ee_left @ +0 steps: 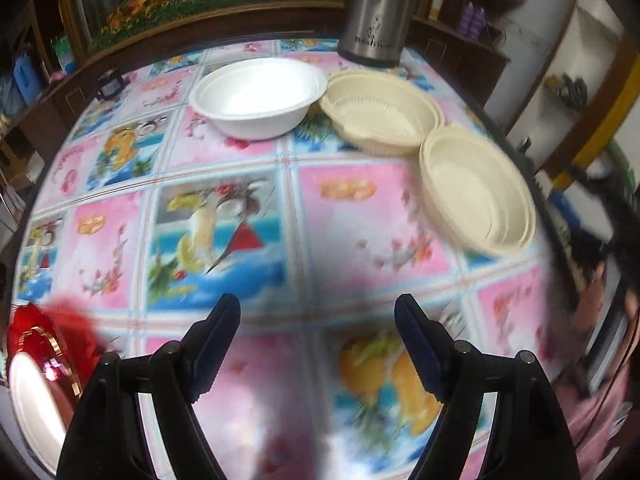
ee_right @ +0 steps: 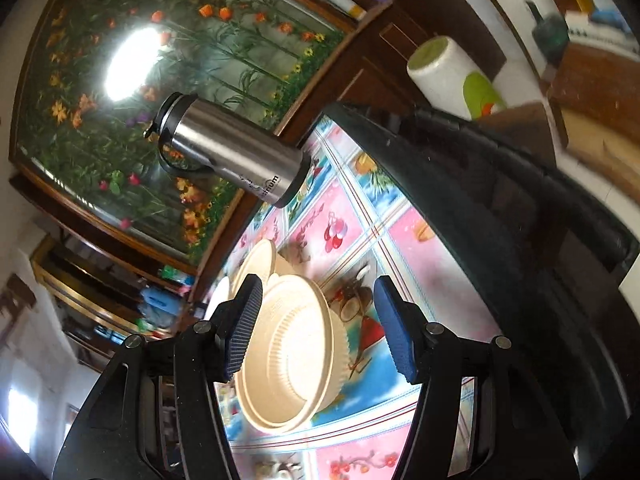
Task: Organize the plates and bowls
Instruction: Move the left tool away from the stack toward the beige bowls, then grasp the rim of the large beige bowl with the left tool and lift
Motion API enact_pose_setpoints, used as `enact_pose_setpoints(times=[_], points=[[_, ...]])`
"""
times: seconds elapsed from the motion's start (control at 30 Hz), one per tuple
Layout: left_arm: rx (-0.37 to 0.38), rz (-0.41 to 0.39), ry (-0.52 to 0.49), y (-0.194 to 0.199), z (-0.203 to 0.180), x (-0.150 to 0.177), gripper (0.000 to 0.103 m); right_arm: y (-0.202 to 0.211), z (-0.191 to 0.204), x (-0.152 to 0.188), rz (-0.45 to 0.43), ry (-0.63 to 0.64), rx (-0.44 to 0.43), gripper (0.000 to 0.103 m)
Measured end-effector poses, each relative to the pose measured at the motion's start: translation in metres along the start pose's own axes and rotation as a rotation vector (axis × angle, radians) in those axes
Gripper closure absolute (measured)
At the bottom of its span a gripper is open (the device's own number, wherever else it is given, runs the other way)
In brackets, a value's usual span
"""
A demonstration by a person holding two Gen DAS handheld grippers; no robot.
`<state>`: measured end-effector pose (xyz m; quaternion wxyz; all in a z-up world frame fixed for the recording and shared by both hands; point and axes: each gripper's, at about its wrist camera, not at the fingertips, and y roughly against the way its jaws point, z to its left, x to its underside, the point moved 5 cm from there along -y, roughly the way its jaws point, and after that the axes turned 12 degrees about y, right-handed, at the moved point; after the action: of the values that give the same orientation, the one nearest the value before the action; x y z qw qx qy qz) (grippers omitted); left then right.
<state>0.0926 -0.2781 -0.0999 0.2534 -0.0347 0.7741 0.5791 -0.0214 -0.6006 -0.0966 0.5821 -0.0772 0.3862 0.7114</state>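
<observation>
table (ee_left: 224,216): big one, covered in a glossy patchwork cloth, pink and blue squares with fruit and flowers. Everything sits toward the far edge.
steel flask (ee_left: 374,12): tall metal jug at the back, just behind the bowls. Not part of the job, just don't knock it.
white bowl (ee_left: 258,96): the widest of the lot, plain white, deep-ish, upright, far middle of the table.
ridged cream bowl (ee_left: 380,110): just right of the white one, almost touching. Cream, fluted inner wall, looks like thin disposable stuff.
near cream bowl (ee_right: 290,364): closest to the right edge, overlapping the ridged one's rim. Stepped rings inside, maybe two nested, can't tell for sure. The blur makes it hard to say if it's flat on the cloth.
red plate (ee_left: 36,364): red with a gold line and white centre, bottom left corner, well apart from the bowls.
left gripper (ee_left: 318,320): tongs released, spread wide over bare cloth, nothing between them.
right gripper (ee_right: 318,324): tongs apart, straddling the near cream bowl. One pad looks right at the rim, the other clearly off it, so not clenched on it as far as I can see.
how I'd do it: looks like the stacking step. Pinch the rim wall, not the whole bowl, squeeze gently since it'll flex, lift straight up, then drop it centred into its matching cream bowl.
</observation>
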Motion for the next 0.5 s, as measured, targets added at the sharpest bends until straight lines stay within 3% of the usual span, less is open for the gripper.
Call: enact_pose_setpoints(times=[0.33, 0.5], points=[[0.138, 0.046, 0.193, -0.026, -0.019, -0.032, 0.023, -0.024, 0.001, 0.014, 0.161, -0.034, -0.064, 0.045], [0.14, 0.054, 0.214, -0.036, -0.03, -0.039, 0.023, -0.03, -0.001, 0.02, 0.2, -0.071, -0.087, 0.045]])
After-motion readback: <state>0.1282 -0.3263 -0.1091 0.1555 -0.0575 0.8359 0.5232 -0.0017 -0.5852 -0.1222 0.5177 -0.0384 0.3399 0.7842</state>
